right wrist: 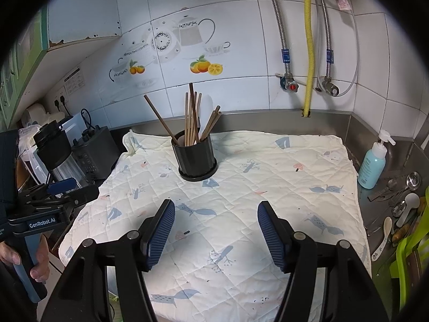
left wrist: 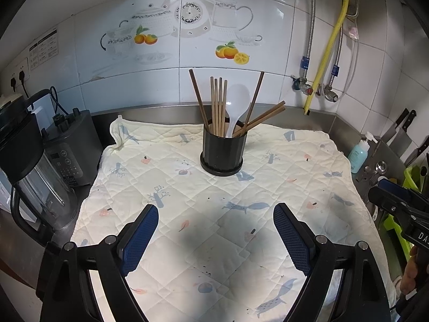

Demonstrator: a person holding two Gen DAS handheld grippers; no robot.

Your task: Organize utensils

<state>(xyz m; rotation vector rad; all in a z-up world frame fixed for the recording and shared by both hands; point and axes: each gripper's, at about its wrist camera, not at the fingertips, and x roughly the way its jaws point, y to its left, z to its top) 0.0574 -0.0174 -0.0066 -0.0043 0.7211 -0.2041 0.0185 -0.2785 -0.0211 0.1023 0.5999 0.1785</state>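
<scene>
The black ribbed cylindrical utensil holder (left wrist: pixel 222 152) of upright wooden chopsticks (left wrist: pixel 218 107) is standing straight ahead of both empty grippers, left (left wrist: pixel 215 237) and right (right wrist: pixel 215 234), jaws gaping apart, neither plainly nearer.

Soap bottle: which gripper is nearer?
Right. The right gripper hovers open over the quilted cloth, the blue soap bottle just off its right side; the left gripper sits farther left.

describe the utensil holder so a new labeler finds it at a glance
Start at the quilted cloth covering the steel counter below the tiled wall. Near its back edge, about centre, stands a black ribbed holder on a round base. It is the only thing standing on the cloth, and wooden chopsticks and a white spoon stick out of it.
</scene>
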